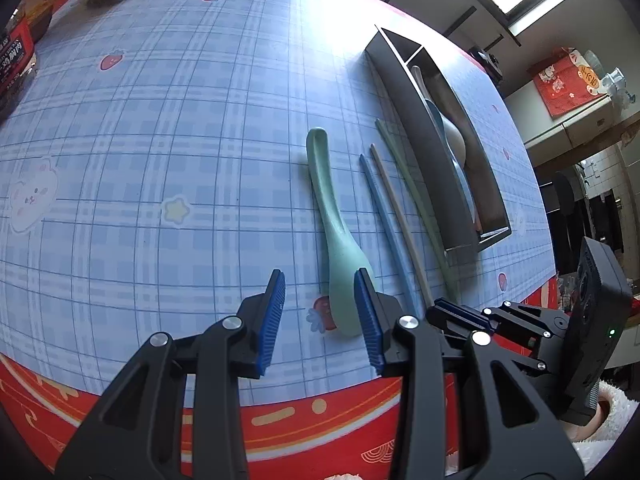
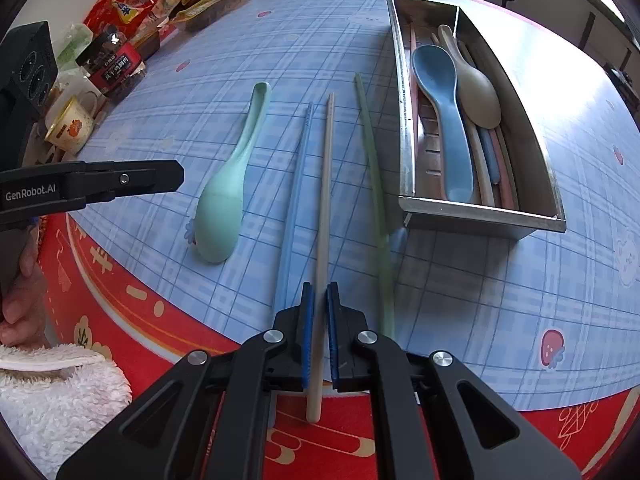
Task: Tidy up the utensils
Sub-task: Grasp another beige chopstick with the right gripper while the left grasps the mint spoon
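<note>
**Between the right tongs' pads: one grey chopstick, about to go to the tray**

Between the narrowed pads of the right gripper (image 2: 320, 312) lies the grey chopstick (image 2: 326, 184), its near end poking back past the pads over the table's red edge. The jaws stand almost shut around it; whether the pads already press it or a sliver of gap remains, I cannot tell. Just left of these tongs lies the blue chopstick (image 2: 294, 200), just right the green chopstick (image 2: 372, 168), and further left the mint spoon (image 2: 226, 204), all flat on the checked tablecloth (image 2: 480, 280). Ahead and to the right stands the metal tray (image 2: 480, 212), already holding a blue spoon (image 2: 444, 120), a beige spoon (image 2: 476, 92) and several chopsticks.

The left gripper (image 1: 320, 300) hangs wide open with nothing in it, its right pad just over the bowl of the mint spoon (image 1: 332, 216), the tray (image 1: 420, 120) well ahead and to its right.

The step in hand looks like picking up the grey chopstick. Next would come a firm squeeze, a level lift, and a carry forward and right to the tray, laying the stick lengthwise beside the others. The grip sits near one end, so the far tip may droop or swing. The left tongs seem placed to take the mint spoon afterwards.
</note>
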### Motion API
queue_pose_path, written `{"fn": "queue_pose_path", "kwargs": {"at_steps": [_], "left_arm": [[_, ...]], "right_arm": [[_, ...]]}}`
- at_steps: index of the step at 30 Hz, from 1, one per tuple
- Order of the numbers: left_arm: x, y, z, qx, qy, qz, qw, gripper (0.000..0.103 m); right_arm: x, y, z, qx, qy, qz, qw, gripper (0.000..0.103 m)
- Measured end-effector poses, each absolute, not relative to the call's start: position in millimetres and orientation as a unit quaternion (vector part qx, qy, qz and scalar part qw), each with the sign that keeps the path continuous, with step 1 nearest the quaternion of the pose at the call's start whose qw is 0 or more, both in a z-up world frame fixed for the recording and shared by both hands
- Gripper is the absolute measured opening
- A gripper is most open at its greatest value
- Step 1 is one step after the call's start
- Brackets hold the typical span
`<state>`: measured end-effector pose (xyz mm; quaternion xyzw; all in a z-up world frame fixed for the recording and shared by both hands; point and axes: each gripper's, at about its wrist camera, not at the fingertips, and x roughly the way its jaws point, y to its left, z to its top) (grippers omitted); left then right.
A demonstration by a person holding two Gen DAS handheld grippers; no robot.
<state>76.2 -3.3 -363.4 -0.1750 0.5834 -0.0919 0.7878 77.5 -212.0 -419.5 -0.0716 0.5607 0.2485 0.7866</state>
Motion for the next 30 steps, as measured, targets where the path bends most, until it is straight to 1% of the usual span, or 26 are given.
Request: {"fn": "queue_pose_path", "kwargs": {"at_steps": [9, 12, 17, 19, 24, 30], "left_arm": [[90, -22, -378, -0.165, 0.6, -0.098, 0.776, 0.038], [93, -27, -382, -0.173, 0.601, -0.091, 0.775, 0.039], [97, -35, -383, -0.171, 0.597, -0.063, 0.782, 0.038], [99, -35, -384, -0.183, 0.595, -0.057, 0.78, 0.032], [91, -37, -380, -0.21, 0.576, -0.052, 0.788, 0.022], [82, -53, -377, -0.196, 0.573, -0.05, 0.794, 0.02]], "right_arm": [[82, -223, -421, -0.046, 0.568, 0.266, 0.777, 0.007], [82, -224, -421, -0.049, 0.57, 0.275, 0.773, 0.007], [87, -229, -421, -0.044, 0.576, 0.294, 0.761, 0.007], [87, -231, -421, -0.049, 0.576, 0.302, 0.758, 0.007], [88, -230, -421, -0.059, 0.577, 0.318, 0.75, 0.007], [92, -231, -422, -0.052, 0.581, 0.333, 0.741, 0.007]]}}
